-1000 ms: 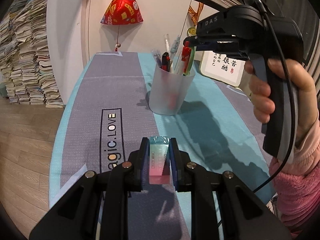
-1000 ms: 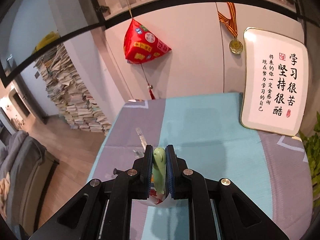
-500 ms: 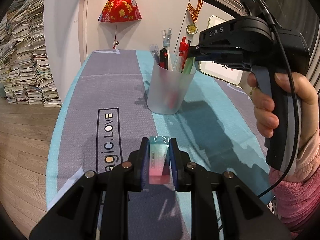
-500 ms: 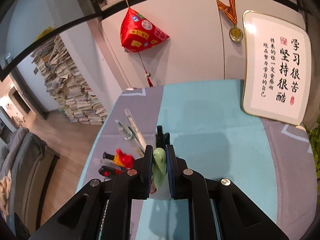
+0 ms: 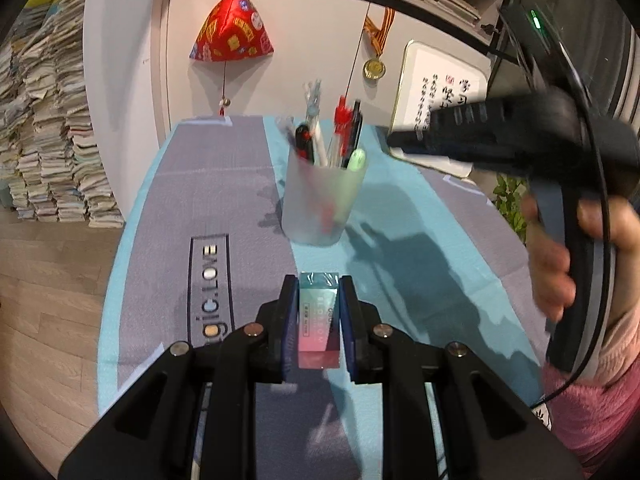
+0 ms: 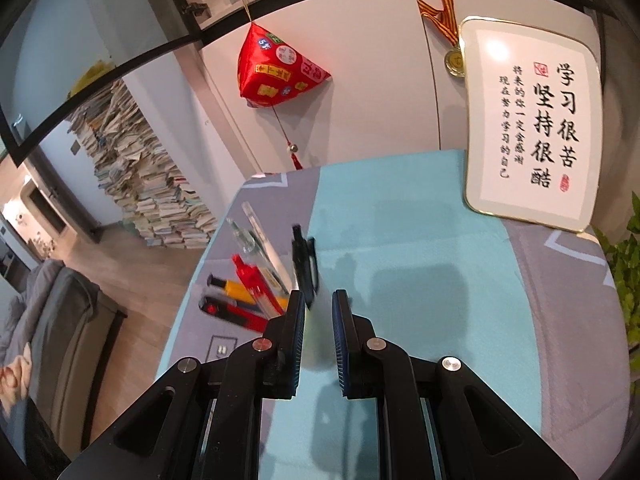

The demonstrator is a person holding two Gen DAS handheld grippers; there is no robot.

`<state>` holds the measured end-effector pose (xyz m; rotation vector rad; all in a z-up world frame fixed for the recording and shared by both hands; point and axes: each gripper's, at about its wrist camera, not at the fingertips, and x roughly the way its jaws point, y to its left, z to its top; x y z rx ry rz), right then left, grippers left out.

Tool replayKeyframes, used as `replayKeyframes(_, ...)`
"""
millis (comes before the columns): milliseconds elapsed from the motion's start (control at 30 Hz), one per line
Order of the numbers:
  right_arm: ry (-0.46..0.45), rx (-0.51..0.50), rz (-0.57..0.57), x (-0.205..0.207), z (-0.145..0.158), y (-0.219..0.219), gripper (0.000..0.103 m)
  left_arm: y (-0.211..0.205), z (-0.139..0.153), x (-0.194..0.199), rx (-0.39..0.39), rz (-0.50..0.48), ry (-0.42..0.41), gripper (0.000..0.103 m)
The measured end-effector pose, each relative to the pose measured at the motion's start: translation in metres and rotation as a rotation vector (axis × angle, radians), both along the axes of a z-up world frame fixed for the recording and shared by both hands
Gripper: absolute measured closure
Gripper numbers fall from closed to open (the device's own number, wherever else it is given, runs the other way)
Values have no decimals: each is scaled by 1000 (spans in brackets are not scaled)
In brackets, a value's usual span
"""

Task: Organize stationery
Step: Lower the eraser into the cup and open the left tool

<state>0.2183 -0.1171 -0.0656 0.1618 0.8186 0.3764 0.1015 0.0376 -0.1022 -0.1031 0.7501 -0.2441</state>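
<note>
My left gripper (image 5: 320, 294) is shut on a teal-to-pink eraser (image 5: 319, 320), held low over the table near its front. Beyond it stands a frosted pen cup (image 5: 320, 208) with several pens and a pale green pen (image 5: 355, 160) at its right rim. My right gripper (image 5: 394, 144), blurred, hovers just right of the cup's top, held by a hand (image 5: 560, 264). In the right wrist view the right gripper (image 6: 319, 300) has its jaws narrowly apart with nothing between them. The pens (image 6: 248, 296) and a black pen (image 6: 304, 264) stick up just ahead of its fingertips; the cup itself is hidden.
The table has a teal and grey cloth (image 5: 224, 184) printed with "LOVE". A framed calligraphy board (image 6: 532, 120) leans at the back right, beside a green plant (image 6: 628, 264). A red ornament (image 5: 232, 32) and a medal (image 5: 374, 68) hang on the wall. Book stacks (image 5: 48, 140) line the floor.
The green pen has left the right gripper and now stands in the cup. The right gripper has drawn back to the right of the cup. The left gripper keeps still with the eraser.
</note>
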Motion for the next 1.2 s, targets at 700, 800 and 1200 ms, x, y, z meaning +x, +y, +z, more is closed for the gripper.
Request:
replayKeyframes(700, 107, 20, -71, -33, -48, -75, 88, -40, 63, 55, 19, 18, -163, 84)
replayKeyframes(800, 108, 28, -76, -35, -51, -81, 88, -41, 62, 66, 13, 38, -159, 84)
replayKeyframes(1200, 91, 76, -97, -40, -49, -97, 88, -42, 44, 100, -1, 67, -98, 84)
